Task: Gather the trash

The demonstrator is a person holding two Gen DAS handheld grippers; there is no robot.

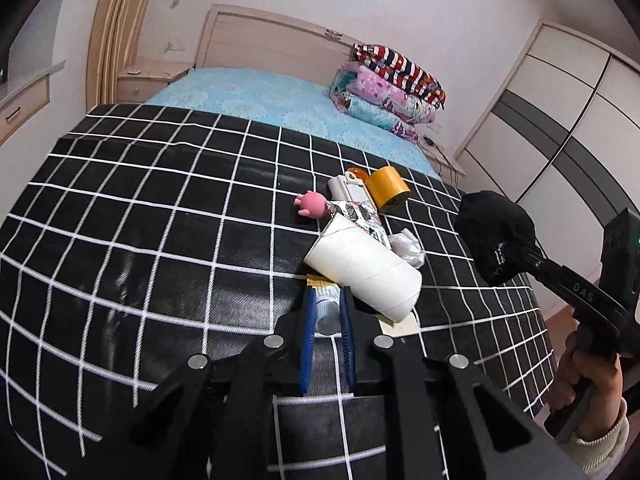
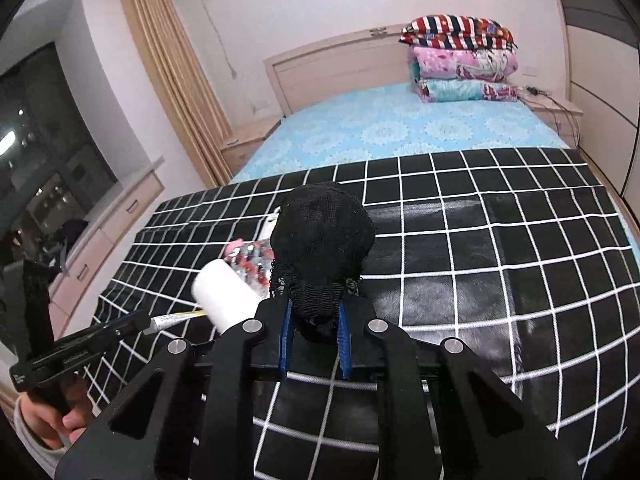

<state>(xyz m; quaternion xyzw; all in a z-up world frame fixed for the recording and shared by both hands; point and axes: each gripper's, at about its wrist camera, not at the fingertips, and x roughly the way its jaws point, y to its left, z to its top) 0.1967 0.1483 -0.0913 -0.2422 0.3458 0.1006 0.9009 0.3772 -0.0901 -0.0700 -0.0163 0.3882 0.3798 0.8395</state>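
Observation:
My left gripper (image 1: 326, 300) is shut on a small white-and-blue sachet (image 1: 322, 294) with a gold edge, just above the black checked cloth (image 1: 160, 240). Right behind the sachet a white paper cup (image 1: 364, 270) lies on its side. My right gripper (image 2: 316, 316) is shut on a bunched black mesh cloth (image 2: 324, 236), held off the surface. The left wrist view has that black mesh cloth (image 1: 496, 236) at the right. A crumpled foil wrapper (image 1: 362, 216) and a wad of tissue (image 1: 408, 246) lie behind the cup.
A pink toy pig (image 1: 310, 204), a white box (image 1: 346, 188) and a yellow tape roll (image 1: 388, 188) sit beyond the trash. Folded quilts (image 2: 460, 60) are stacked at the head of the blue bed (image 2: 400, 128). A wardrobe (image 1: 560, 120) stands to the right.

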